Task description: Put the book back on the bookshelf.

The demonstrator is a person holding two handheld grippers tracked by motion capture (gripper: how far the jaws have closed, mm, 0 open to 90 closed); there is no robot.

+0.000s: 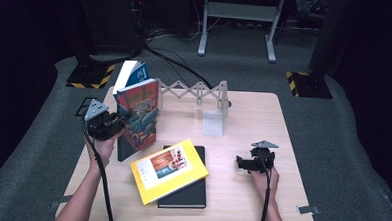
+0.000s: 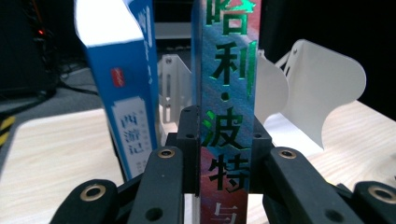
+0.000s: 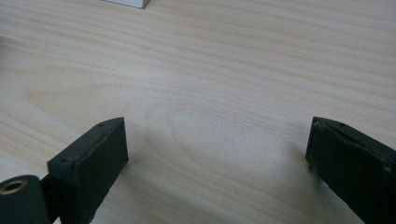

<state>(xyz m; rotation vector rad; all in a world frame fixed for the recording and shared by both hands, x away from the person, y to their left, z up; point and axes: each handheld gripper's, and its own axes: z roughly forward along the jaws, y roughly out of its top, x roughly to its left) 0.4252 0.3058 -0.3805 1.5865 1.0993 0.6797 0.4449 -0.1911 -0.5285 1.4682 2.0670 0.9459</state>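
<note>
- Held book (image 2: 227,93): the left gripper view's top and bottom edges cut off its spine.
- Black book (image 1: 190,190) mostly hidden under the yellow book (image 1: 169,170).
- Blue book (image 1: 135,74) partly hidden behind the held one.

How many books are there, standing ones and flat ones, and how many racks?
Standing books: 2, the blue book and the colourful book that the left gripper holds
Flat books: 2, the yellow book on the black book
Racks: 1, the white rack
Total: 5
</note>
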